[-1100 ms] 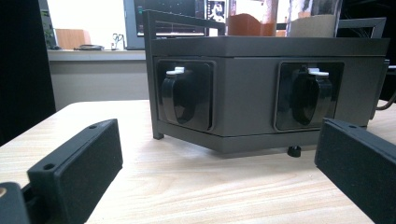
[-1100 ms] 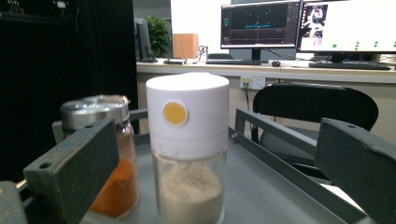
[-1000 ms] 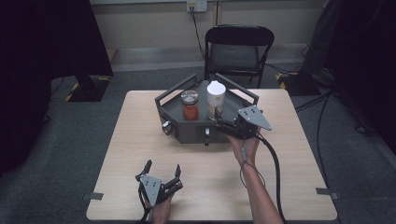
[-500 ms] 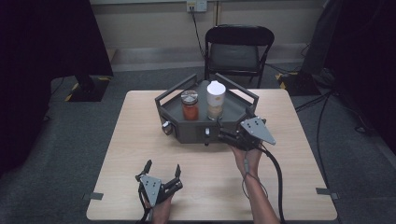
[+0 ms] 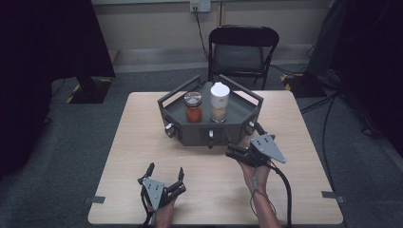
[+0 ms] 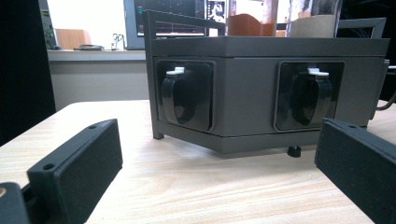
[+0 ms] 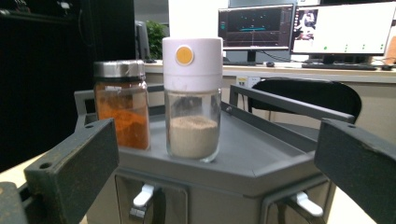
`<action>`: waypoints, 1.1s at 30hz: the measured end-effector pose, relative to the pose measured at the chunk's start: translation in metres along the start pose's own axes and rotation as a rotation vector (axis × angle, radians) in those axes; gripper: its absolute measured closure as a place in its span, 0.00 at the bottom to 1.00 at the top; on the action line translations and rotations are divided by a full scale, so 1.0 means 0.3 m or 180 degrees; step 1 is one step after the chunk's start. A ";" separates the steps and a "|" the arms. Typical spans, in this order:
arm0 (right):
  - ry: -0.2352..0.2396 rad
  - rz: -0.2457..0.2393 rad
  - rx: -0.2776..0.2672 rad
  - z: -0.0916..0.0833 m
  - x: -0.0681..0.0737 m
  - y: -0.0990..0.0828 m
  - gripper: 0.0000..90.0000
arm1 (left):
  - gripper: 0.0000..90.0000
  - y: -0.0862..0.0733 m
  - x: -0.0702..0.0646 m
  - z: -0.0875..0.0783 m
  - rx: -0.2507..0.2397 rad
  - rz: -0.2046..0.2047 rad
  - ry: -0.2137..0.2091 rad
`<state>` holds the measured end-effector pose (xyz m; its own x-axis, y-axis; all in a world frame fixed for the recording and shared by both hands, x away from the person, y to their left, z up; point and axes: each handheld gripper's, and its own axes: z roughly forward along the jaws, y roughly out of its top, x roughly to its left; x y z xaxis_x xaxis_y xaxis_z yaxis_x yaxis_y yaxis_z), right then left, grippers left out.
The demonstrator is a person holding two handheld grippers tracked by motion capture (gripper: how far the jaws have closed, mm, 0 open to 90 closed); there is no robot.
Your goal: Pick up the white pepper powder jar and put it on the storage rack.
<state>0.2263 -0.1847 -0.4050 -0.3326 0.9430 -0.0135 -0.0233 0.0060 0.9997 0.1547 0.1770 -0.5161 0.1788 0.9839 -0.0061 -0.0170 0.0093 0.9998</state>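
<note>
jars [image 6: 252,18]: tops cut off by frame edge | rack [image 7: 224,186]: base cut off below

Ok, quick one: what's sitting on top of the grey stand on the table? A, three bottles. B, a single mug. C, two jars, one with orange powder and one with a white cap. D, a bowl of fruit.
C: on the grey stand stand two jars side by side, the steel-lidded jar of orange powder and the white-capped jar of pale powder.
</note>
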 end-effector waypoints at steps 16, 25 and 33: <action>-0.0106 0.0044 -0.0009 -0.094 0.026 -0.083 0.00 | 0.00 0.000 0.000 0.000 0.0002 0.0001 0.0000; -0.0161 0.0011 -0.0026 -0.135 0.041 -0.125 0.00 | 0.00 0.000 0.000 0.000 0.0001 0.0000 0.0000; -0.0222 0.0057 -0.0034 -0.167 0.042 -0.162 0.00 | 0.00 0.000 0.000 0.000 0.0000 0.0000 0.0000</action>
<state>0.1759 -0.1897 -0.4549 -0.2664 0.9638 0.0061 -0.0281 -0.0141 0.9995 0.1547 0.1770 -0.5161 0.1787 0.9839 -0.0060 -0.0169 0.0091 0.9998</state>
